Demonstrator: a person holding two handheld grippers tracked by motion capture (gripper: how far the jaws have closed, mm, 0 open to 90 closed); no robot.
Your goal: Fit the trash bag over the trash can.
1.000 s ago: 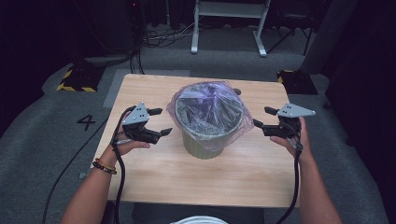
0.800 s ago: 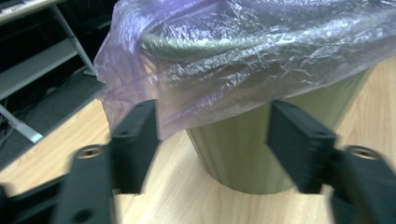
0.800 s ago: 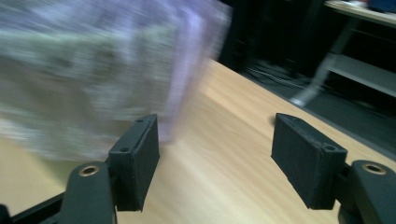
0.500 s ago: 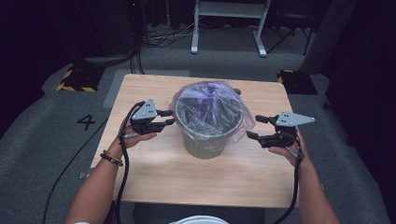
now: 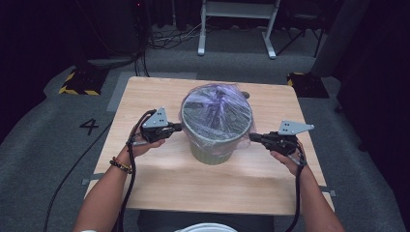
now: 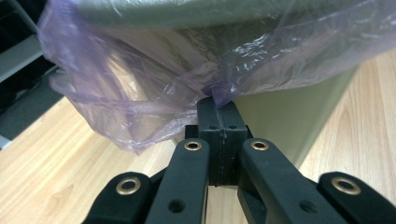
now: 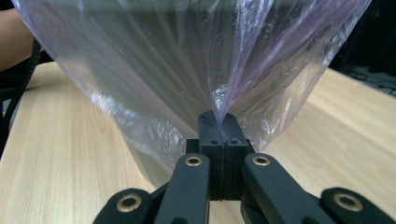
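High view is showing us clamping both the left gripper (image 5: 175, 127) and right gripper (image 5: 255, 137) onto the purple bag (image 5: 216, 112) lining the centre-frame bin (image 5: 212, 150) (jaws just closed), so we are wanting an even, slow lift.

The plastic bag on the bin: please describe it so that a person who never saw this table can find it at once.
On the light wooden table stands one grey-green bin, near the middle. The plastic bag is the thin, see-through purple film that lines the bin and hangs down over its rim. The left gripper and the right gripper each pinch a fold of it, on opposite sides.
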